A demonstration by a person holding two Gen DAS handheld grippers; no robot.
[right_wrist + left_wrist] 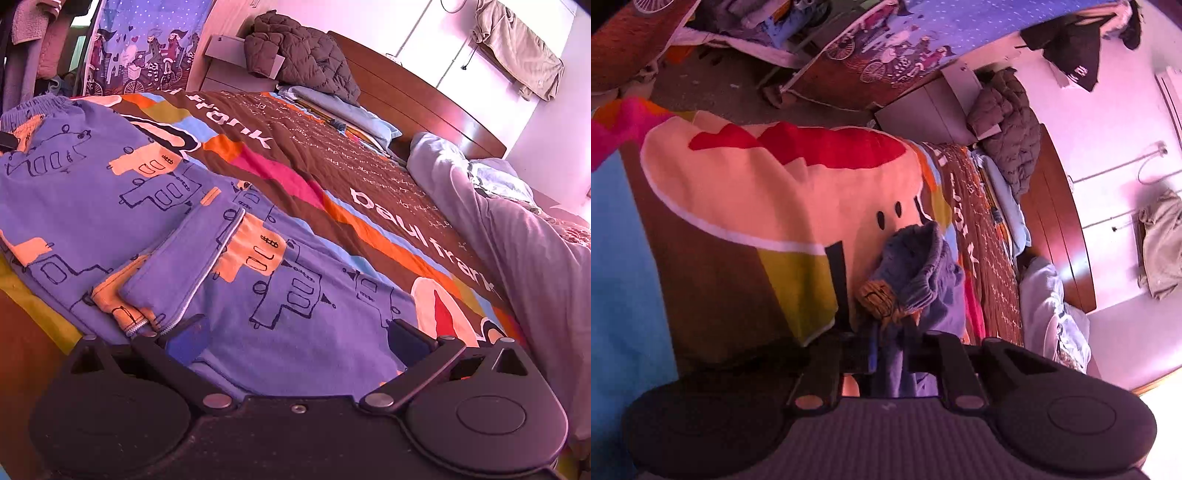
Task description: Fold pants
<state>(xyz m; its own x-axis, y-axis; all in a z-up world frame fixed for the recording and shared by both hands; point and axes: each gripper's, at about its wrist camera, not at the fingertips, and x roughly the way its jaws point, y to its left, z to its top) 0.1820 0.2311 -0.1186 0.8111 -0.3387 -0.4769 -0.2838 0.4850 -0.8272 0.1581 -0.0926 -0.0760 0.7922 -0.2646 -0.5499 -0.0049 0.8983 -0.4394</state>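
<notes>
The left gripper [888, 347] has its jaws drawn nearly together on a bunch of the blue printed pants [916, 266]; the gathered waistband rises from between the fingers toward twelve o'clock. Its view is rolled sideways, so the bedspread [738, 192] and headboard [1060, 221] run up the picture.

The right gripper [295, 336] stands spread wide, its fingers resting at either side of a pant leg, at eight and four o'clock, pinching nothing. It tilts down at the pants [110, 184], which lie flat across the bedspread [332, 155] toward ten o'clock, the waistband farthest off.
</notes>
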